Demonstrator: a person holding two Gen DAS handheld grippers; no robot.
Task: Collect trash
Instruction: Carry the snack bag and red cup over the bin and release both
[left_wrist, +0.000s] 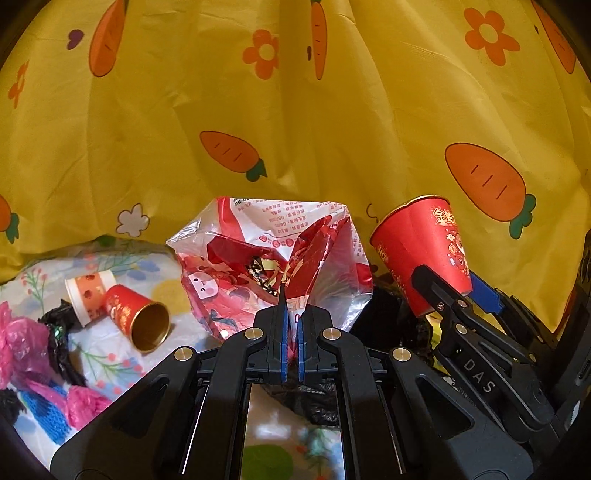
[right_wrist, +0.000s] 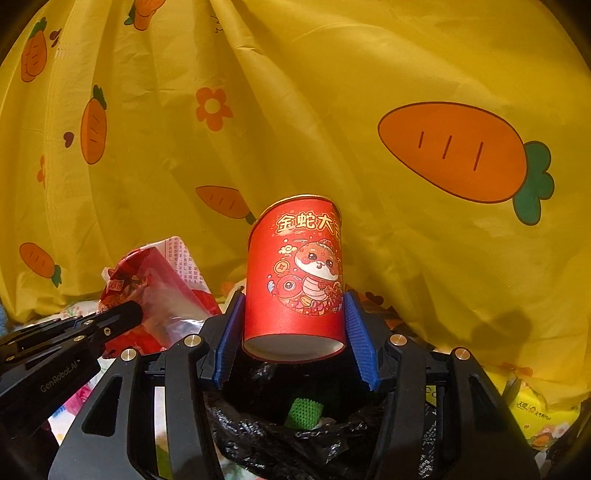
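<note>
L gripper (left_wrist: 291, 328) is nearly closed, blue pads pinching the bottom edge of a crumpled clear-and-red snack wrapper (left_wrist: 273, 258), which stands up just ahead of the fingertips. R gripper (right_wrist: 293, 332) is at mid width, clamped on both sides of a red paper cup (right_wrist: 295, 273) w/ a cartoon snake and gold characters; the cup sits upright between the pads, rim up, base toward the camera. In the L view the same cup (left_wrist: 424, 254) shows to the R of the L gripper, tilted and held aloft.

Right below the R gripper, a black trash bag (right_wrist: 280, 439) gapes open w/ something green and knitted (right_wrist: 304, 413) inside. The wrapper appears to the L of the R gripper, near it.

To the L of the L gripper, on a floral-print surface (left_wrist: 107, 343): another red cup (left_wrist: 136, 317) on its side, gold inside facing the camera, touching a white-and-orange cup (left_wrist: 86, 299) behind it. Further L, pink plastic (left_wrist: 22, 339) and a blue knitted piece (left_wrist: 48, 417). A yellow tissue pack (right_wrist: 543, 421) lies low to the R of the R gripper. A yellow carrot-print curtain (left_wrist: 295, 110) fills the background.
</note>
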